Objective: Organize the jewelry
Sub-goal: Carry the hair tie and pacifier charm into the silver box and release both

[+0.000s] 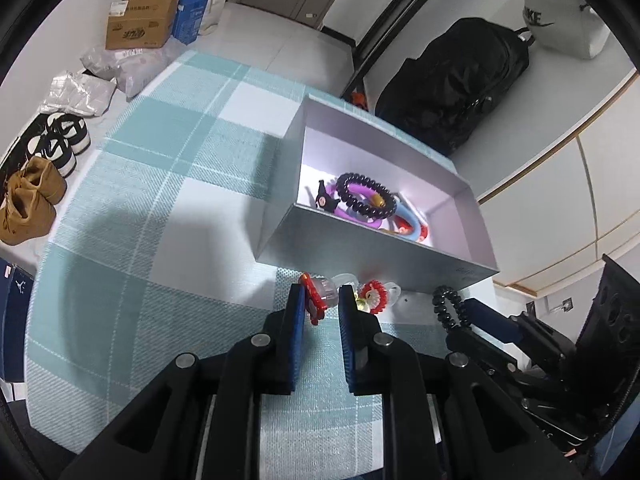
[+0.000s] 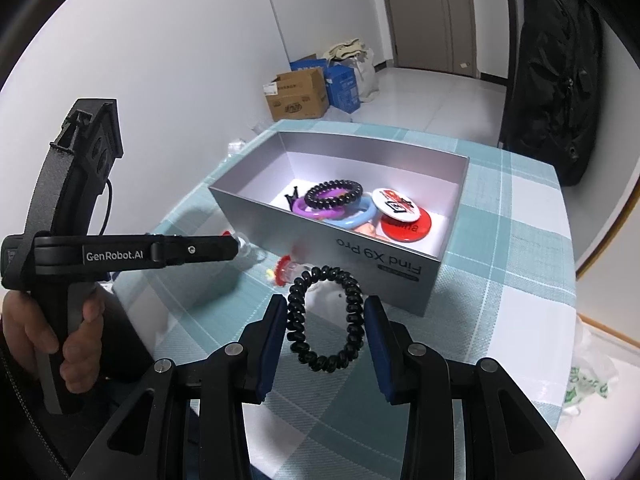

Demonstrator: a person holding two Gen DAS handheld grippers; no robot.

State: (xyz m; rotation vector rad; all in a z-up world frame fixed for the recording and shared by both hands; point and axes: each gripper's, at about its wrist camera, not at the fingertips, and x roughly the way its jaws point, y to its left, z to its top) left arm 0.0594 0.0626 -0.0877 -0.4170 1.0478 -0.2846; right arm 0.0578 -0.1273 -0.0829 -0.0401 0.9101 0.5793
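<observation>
I'm looking at a tablecloth in a teal-and-white check with thin pale lines through it. My grey box has a pale lilac inside and dark lettering on its side. In it I see a deep purple bead bracelet, a violet ring, a light blue ring, a white badge with red and black print and a plain red badge. I've got a glossy black coil hair tie between my right gripper's dark blue pads. My left gripper's pads are the same blue, next to a red-and-clear ornament.
</observation>
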